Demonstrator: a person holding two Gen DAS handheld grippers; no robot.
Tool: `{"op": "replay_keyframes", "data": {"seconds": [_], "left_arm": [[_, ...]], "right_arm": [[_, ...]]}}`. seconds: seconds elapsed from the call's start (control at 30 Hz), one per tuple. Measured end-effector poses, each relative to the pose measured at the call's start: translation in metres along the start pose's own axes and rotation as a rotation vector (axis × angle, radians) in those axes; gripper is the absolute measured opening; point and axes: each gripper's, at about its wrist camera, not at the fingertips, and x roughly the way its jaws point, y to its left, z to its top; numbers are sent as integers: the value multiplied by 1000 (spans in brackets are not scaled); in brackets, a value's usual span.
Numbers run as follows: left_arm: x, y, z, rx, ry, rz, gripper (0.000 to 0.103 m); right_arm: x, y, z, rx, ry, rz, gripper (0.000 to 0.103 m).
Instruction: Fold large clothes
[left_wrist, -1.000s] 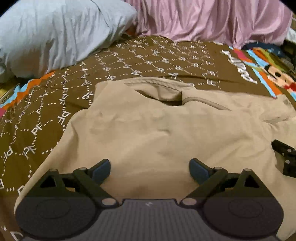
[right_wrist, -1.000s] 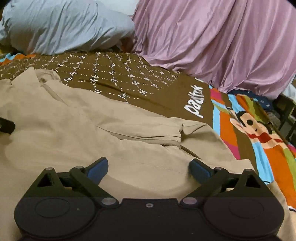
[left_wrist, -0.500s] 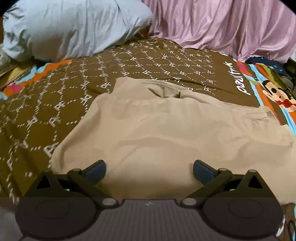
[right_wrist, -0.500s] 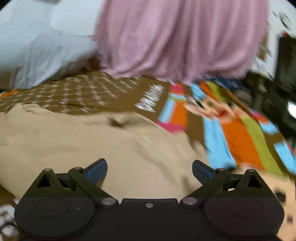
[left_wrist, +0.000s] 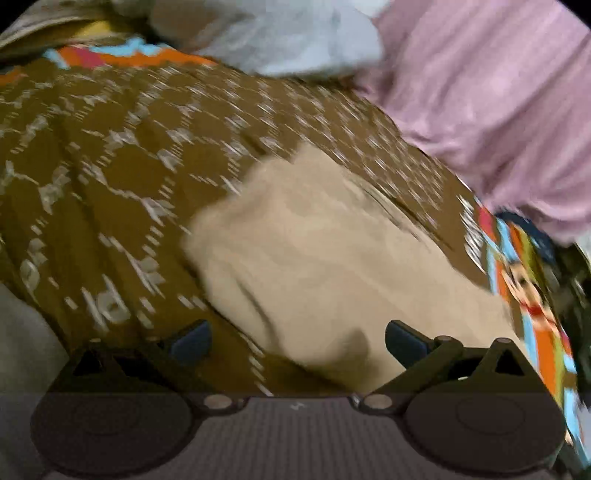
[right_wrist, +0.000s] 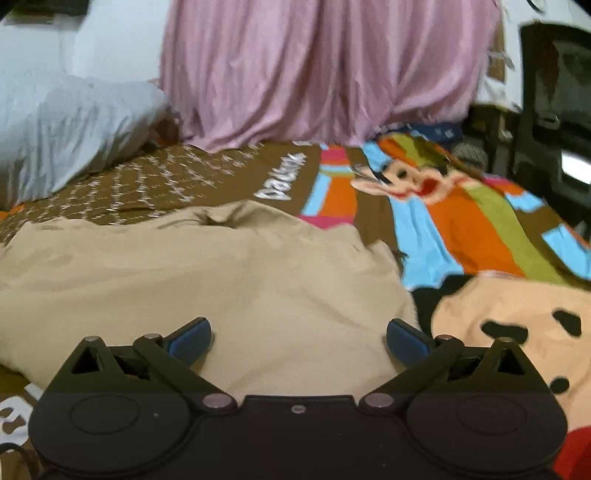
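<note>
Your left gripper (left_wrist: 297, 341) is spread wide with nothing pinched, though its jaws are easing inward right now; the near corner of the tan garment (left_wrist: 325, 266) bulges up between the blue pads without touching either. The view is smeared with motion, so I can't read the cloth's edges cleanly there.

Your right gripper (right_wrist: 298, 338) has its jaws opening to full spread, empty too, hanging over the garment's (right_wrist: 192, 269) lower right portion, which fills the bottom centre of that view.

The garment lies bunched on the bed (left_wrist: 110, 177), its right edge ending where the cartoon stripes (right_wrist: 458, 236) begin, a pillow (right_wrist: 70, 125) at upper left and pink drape (right_wrist: 325, 70) behind.

My read: you're between folds, repositioning both hands. Next you'll want each gripper down on an outer edge or corner, left at the near left corner, right at that right edge, then pinch and carry the cloth across.
</note>
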Motion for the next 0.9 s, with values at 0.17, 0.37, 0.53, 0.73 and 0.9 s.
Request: {"op": "replay_keyframes", "data": {"seconds": [0.17, 0.37, 0.53, 0.73, 0.9], "left_arm": [[10, 29, 17, -158, -6, 3, 87], [21, 28, 15, -183, 31, -112, 96], [34, 4, 6, -67, 60, -127, 97], [41, -14, -3, 36, 66, -111, 99], [38, -17, -7, 69, 47, -109, 92]], "right_arm": [[3, 4, 0, -4, -14, -5, 102], [-16, 20, 10, -28, -138, -3, 102], [-21, 55, 26, -79, -151, 107, 102], [5, 94, 36, -114, -118, 107, 102], [33, 108, 17, -147, 15, 146, 102]]}}
